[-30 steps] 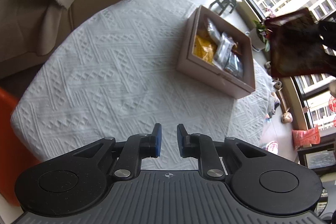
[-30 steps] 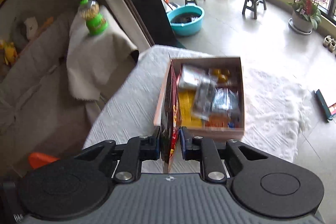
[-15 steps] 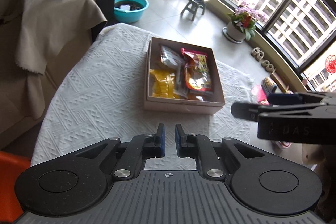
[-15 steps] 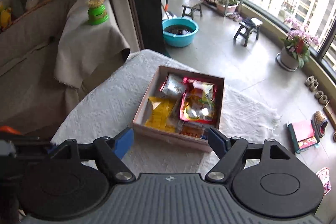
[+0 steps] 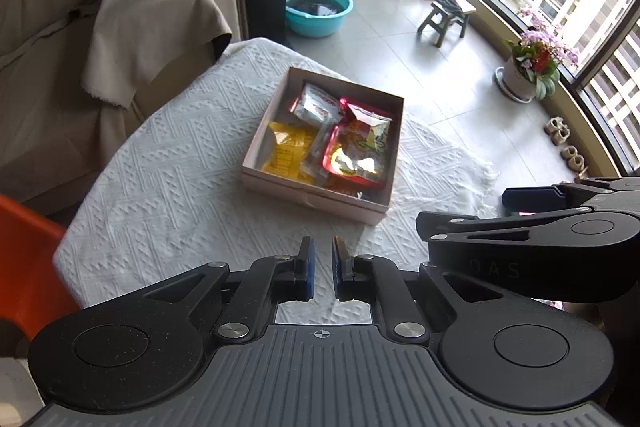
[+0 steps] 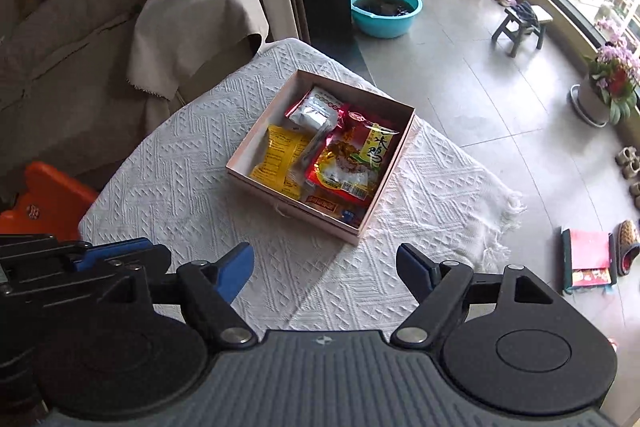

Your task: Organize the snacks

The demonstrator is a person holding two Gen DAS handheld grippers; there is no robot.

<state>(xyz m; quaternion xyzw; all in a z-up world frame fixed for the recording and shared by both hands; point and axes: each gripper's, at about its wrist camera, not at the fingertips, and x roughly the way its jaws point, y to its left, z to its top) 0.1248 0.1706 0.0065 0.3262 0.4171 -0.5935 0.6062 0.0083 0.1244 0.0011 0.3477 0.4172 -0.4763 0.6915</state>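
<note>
The box sat on the white cloth ahead of both grippers, snack packets inside. The red packet lay lengthwise pointing away, its yellow panel bearing Chinese characters. The left gripper was clenched on nothing; the right gripper stood released, empty.

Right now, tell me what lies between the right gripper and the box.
Only bare white tablecloth lies between the right gripper and the box; no snack lies on that stretch. The right wrist view shows it.

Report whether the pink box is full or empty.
Nearly full: the pink box holds a yellow packet, a red packet and a silver one.
</note>
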